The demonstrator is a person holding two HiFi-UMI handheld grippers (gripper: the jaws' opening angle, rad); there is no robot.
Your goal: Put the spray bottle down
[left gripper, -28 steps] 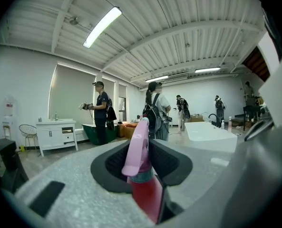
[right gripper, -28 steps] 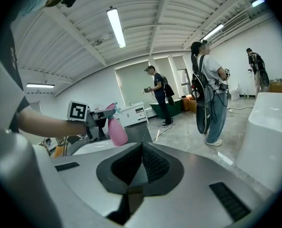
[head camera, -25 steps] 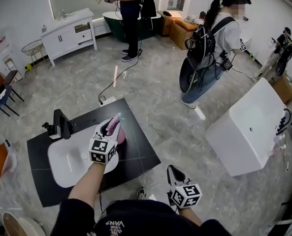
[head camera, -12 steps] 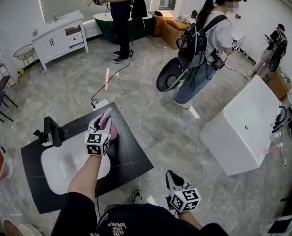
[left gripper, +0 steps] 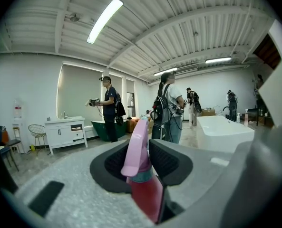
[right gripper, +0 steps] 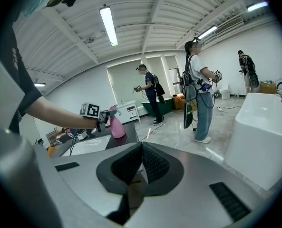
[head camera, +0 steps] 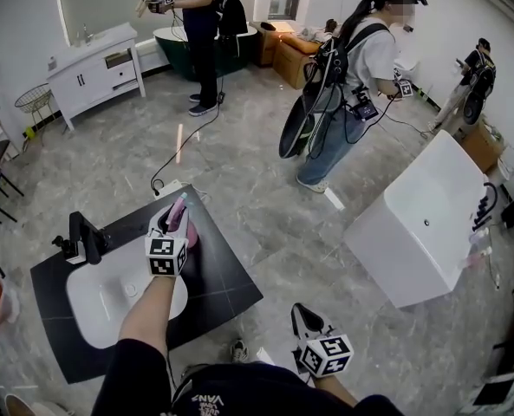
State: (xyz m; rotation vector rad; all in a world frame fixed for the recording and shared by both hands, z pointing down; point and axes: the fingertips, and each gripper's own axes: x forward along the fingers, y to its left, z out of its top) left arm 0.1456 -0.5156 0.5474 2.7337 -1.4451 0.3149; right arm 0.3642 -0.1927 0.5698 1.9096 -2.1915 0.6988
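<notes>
A pink spray bottle [head camera: 187, 229] stands upright between the jaws of my left gripper [head camera: 173, 224], which is shut on it. It is over the far part of a black countertop [head camera: 226, 276], beside a white sink basin [head camera: 109, 297]. In the left gripper view the bottle [left gripper: 145, 189] fills the gap between the dark pads [left gripper: 171, 158], nozzle pointing away. In the right gripper view the bottle [right gripper: 116, 126] has its base at the countertop [right gripper: 126, 137]; I cannot tell whether it touches. My right gripper [head camera: 302, 312] hangs low near my body, its jaws [right gripper: 141, 148] shut with nothing in them.
A black faucet [head camera: 79, 235] stands at the basin's left end. A white bathtub [head camera: 421, 228] lies to the right on the grey floor. Two people [head camera: 352, 76] stand further off, one [head camera: 206, 33] by a white vanity [head camera: 92, 63]. A cable [head camera: 174, 167] runs across the floor.
My left gripper, with the bottle in it, has shifted a little across the countertop and sunk lower. The right gripper has drifted slightly. The person with the backpack has stepped left.
</notes>
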